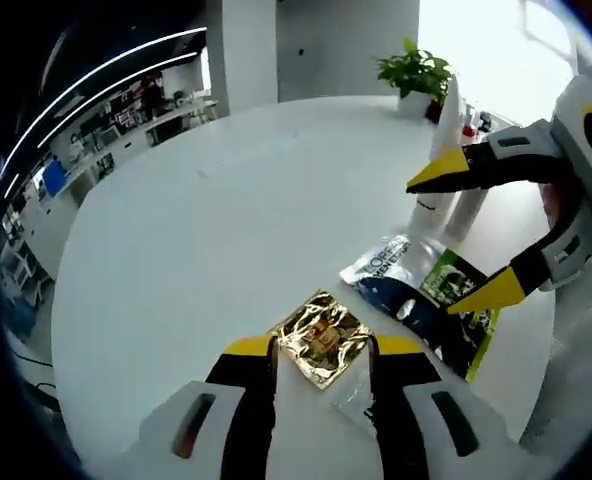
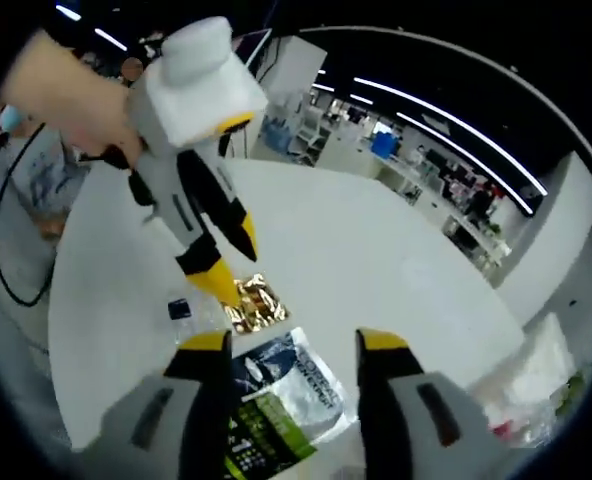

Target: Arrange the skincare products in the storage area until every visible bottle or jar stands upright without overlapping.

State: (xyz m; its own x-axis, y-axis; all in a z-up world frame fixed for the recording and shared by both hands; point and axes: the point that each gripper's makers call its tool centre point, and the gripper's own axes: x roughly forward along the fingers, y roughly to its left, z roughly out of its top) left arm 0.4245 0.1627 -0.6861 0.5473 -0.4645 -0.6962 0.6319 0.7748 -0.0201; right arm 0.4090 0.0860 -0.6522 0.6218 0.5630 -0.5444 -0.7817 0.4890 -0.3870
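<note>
A crumpled gold foil packet (image 1: 323,335) (image 2: 256,300) lies flat on the round white table (image 1: 226,200) between the wide-apart jaws of my left gripper (image 1: 323,346) (image 2: 231,258), which is open and holds nothing. A small clear bottle with a dark cap (image 2: 186,310) lies on its side beside the packet. A silver-and-blue pouch (image 1: 394,275) (image 2: 288,372) overlaps a green pouch (image 1: 468,300) (image 2: 261,432); both lie flat. My right gripper (image 1: 461,232) (image 2: 293,342) hovers open over them. A tall white bottle (image 1: 446,150) stands upright behind the pouches.
A potted green plant (image 1: 416,72) stands at the table's far edge near a few small items. A white plastic bag (image 2: 536,365) lies off to the right. A person's hand (image 2: 61,85) holds the left gripper. Office desks and shelves fill the background.
</note>
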